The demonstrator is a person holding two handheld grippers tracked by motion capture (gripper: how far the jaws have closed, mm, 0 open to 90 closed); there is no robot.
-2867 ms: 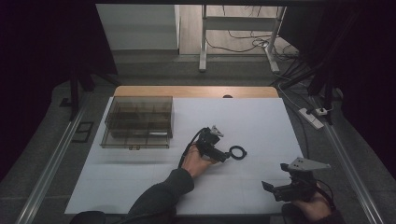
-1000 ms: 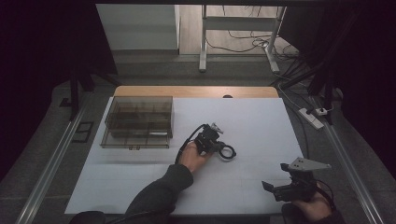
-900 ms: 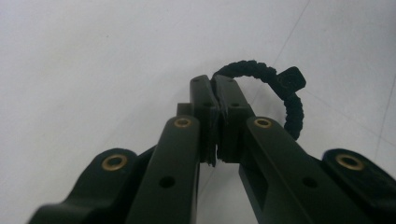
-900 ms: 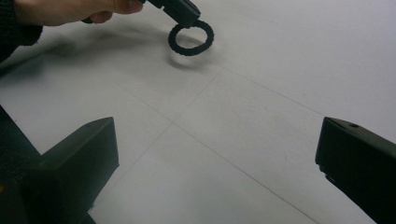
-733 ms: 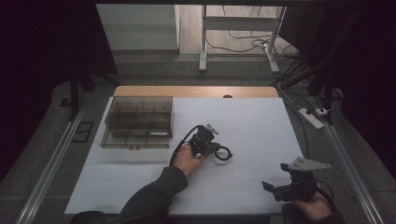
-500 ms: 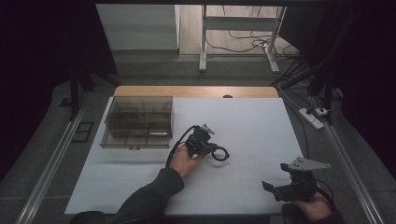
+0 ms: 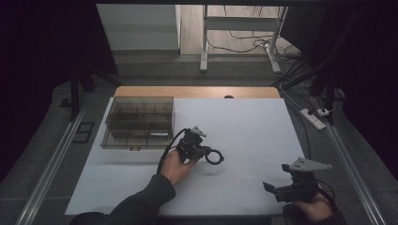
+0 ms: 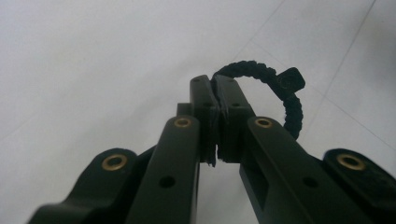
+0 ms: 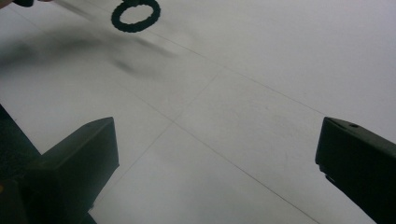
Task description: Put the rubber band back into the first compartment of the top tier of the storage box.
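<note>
Left gripper (image 8: 216,88) pinches the black braided ring (image 8: 280,88) tight; right gripper (image 9: 215,154) gapes wide, empty.

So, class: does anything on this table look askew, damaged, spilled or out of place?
Nothing stands out. The left claw grips the black braided ring cleanly, the clear plastic compartment box sits square on the white table, and nothing is spilled.

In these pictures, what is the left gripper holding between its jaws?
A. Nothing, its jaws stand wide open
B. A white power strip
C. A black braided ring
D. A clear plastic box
C: in the left gripper view the jaws of the left gripper are pressed together on the black braided ring, which curves out past their tips; the high view shows the ring at the gripper's front.
</note>
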